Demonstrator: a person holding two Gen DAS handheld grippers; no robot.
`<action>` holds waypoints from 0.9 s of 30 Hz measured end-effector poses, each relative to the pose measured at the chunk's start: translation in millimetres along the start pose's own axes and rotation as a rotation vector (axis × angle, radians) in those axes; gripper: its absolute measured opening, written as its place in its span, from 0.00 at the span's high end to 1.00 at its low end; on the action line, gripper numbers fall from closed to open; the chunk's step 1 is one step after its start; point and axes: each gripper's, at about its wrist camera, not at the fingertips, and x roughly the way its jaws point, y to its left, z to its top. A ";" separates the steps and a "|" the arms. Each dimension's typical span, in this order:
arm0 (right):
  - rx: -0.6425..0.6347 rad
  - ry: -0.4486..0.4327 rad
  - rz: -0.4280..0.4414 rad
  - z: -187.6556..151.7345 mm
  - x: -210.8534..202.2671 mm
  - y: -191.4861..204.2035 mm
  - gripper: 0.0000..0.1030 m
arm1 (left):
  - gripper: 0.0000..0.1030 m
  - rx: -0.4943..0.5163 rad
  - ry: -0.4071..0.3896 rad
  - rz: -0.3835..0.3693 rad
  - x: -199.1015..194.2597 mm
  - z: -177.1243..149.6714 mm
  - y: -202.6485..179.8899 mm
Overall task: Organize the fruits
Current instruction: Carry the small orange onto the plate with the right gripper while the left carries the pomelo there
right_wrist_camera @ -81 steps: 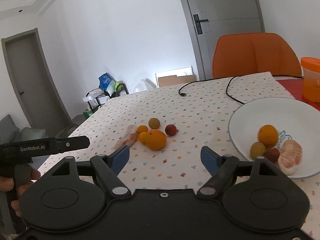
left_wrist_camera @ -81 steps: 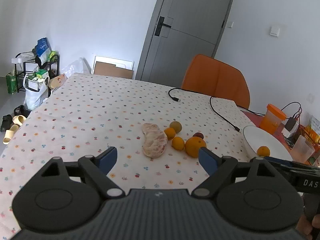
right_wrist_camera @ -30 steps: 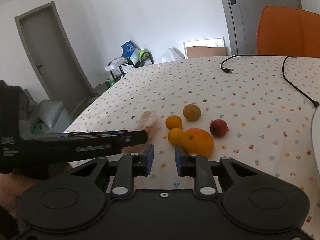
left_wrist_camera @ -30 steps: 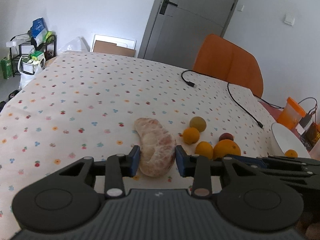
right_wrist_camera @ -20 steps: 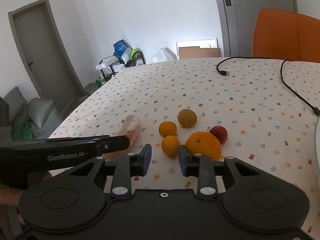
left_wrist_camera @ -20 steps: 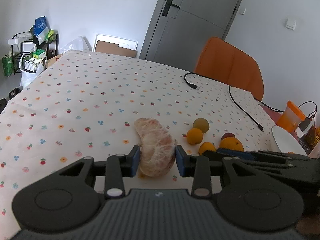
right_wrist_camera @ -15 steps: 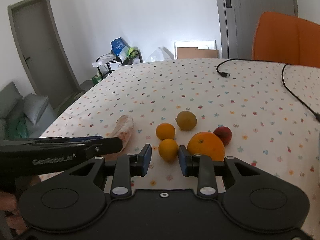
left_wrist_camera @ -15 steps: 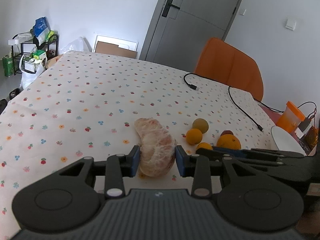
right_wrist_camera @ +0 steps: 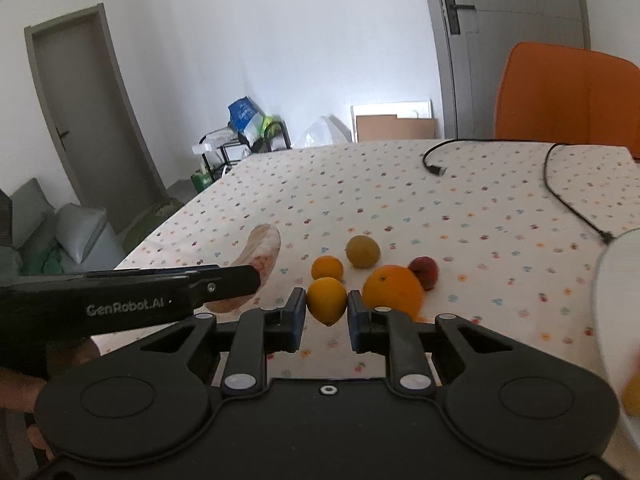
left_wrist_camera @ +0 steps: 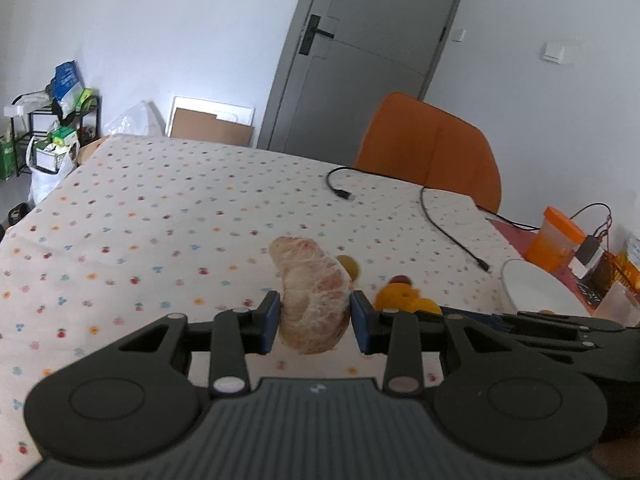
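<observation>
Pink pomelo segment [left_wrist_camera: 312, 300] clamped in left claw [left_wrist_camera: 314, 322]; small orange [right_wrist_camera: 326, 300] clamped in right claw [right_wrist_camera: 327, 320].

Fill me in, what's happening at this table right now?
A person is sorting fruit with a handheld gripper in each hand. The left gripper is clamped on a peeled pomelo segment; the right gripper is shut on a small yellow citrus. An orange, a second small orange fruit, a greenish-brown fruit and a red one sit on the tablecloth. The white bowl waits on the right.
</observation>
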 end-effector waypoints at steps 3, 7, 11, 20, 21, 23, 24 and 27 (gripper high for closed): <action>0.008 -0.017 -0.014 -0.5 -13.3 -9.0 0.80 | 0.65 0.014 -0.002 -0.013 0.6 -0.8 -12.2; 0.028 -0.039 -0.038 -0.6 -28.3 -24.1 0.80 | 0.65 0.030 -0.006 -0.030 1.0 -1.5 -27.7; 0.047 -0.058 -0.061 -3.2 -42.7 -38.8 0.80 | 0.65 0.043 -0.009 -0.048 3.1 -0.9 -43.4; 0.092 -0.106 -0.117 -10.8 -73.3 -68.9 0.80 | 0.65 0.090 -0.004 -0.091 9.7 -2.5 -78.7; 0.098 -0.109 -0.121 -11.3 -75.5 -72.0 0.80 | 0.65 0.093 -0.004 -0.094 10.2 -2.8 -81.5; 0.109 -0.117 -0.130 -13.7 -80.4 -77.2 0.80 | 0.65 0.101 -0.004 -0.103 11.9 -3.8 -88.5; 0.115 -0.122 -0.135 -14.7 -83.5 -80.3 0.80 | 0.65 0.105 -0.004 -0.107 12.7 -4.3 -91.8; 0.122 -0.131 -0.148 -18.1 -91.7 -88.2 0.80 | 0.65 0.113 -0.002 -0.118 14.7 -5.1 -100.7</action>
